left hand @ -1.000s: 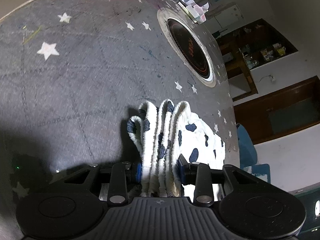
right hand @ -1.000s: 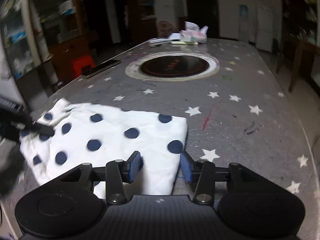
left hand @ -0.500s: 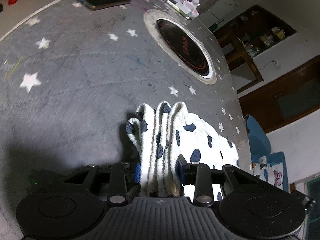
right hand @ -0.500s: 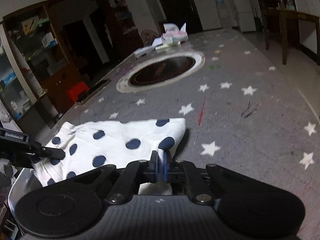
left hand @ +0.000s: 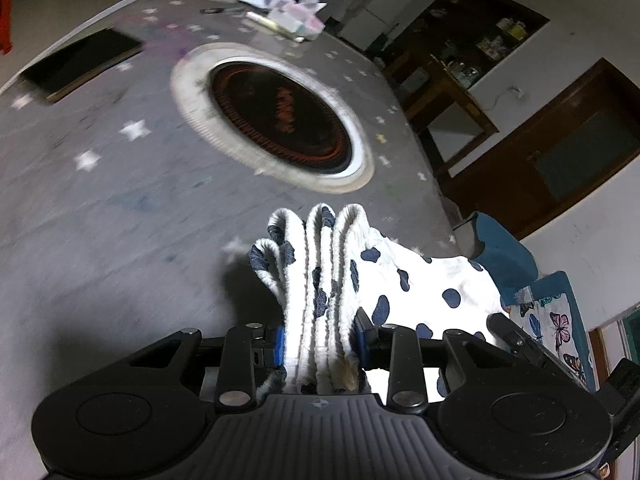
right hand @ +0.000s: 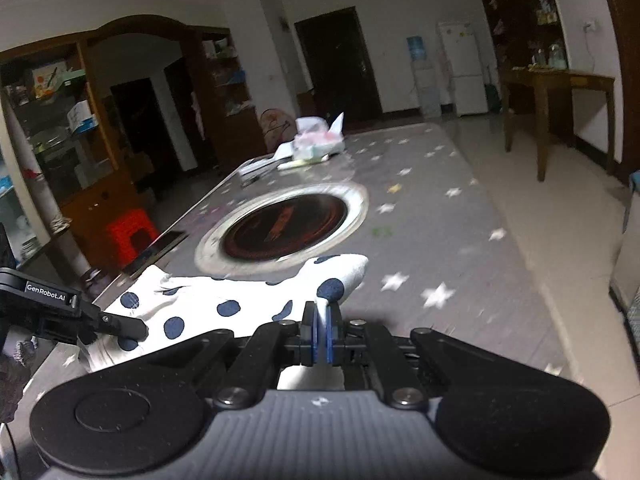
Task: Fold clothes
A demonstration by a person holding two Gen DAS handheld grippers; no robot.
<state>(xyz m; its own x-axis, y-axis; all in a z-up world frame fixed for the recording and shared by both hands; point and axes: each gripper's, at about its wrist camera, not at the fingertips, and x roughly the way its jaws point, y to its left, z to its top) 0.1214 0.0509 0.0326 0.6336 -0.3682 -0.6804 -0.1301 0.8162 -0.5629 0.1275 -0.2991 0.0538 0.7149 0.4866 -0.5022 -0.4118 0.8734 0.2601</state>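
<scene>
A white garment with dark blue dots (left hand: 420, 280) hangs lifted above the grey star-patterned table (left hand: 100, 208). My left gripper (left hand: 320, 338) is shut on its bunched, ribbed end, whose folds stick up between the blue pads. In the right wrist view the same garment (right hand: 240, 304) stretches leftward, and my right gripper (right hand: 322, 332) is shut on its right corner, which pokes up past the pads. The left gripper (right hand: 120, 326) shows at the left edge there, holding the other end.
A round dark cooktop with a pale ring (left hand: 276, 116) is set into the table's middle. A black tablet (left hand: 80, 64) lies at the far left edge and a heap of papers and packets (left hand: 288, 16) at the far end. A red stool (right hand: 132, 238) and wooden shelves stand beyond.
My right gripper went from open around the garment's corner to shut on it, then lifted it. Both grippers rose and moved toward the cooktop, raising the garment off the table.
</scene>
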